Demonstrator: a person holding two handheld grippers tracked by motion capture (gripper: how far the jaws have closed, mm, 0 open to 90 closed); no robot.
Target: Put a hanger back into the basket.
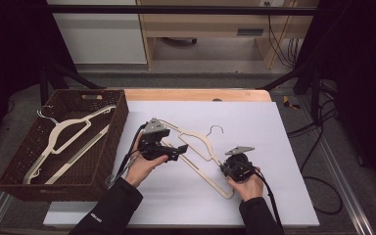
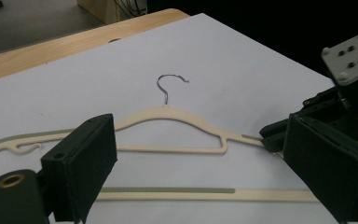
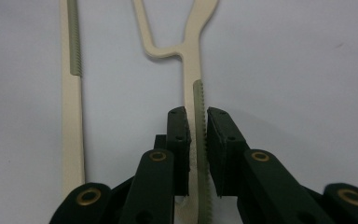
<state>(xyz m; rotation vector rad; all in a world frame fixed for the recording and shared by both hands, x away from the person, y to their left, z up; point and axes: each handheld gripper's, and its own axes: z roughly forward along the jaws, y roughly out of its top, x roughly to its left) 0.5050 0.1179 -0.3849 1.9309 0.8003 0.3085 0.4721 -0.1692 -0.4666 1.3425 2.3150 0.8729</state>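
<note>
A cream hanger [image 1: 198, 138] with a metal hook [image 1: 216, 128] lies flat on the white sheet [image 1: 274, 147]. My right gripper [image 1: 227, 169] is shut on one end of the hanger's shoulder arm; in the right gripper view the pads [image 3: 179, 135] press the arm's grey ribbed strip [image 3: 198, 98] from both sides. My left gripper [image 1: 176, 149] hovers open over the hanger's other side. In the left gripper view its jaws stand wide apart around the hanger [image 2: 168, 113], touching nothing, and the right gripper [image 2: 270, 137] shows at the hanger's far end.
A dark woven basket [image 1: 117, 122] stands at the left of the sheet with two or three cream hangers [image 1: 63, 134] inside. A wooden table edge [image 1: 196, 94] runs behind the sheet. Cables lie on the floor at the right.
</note>
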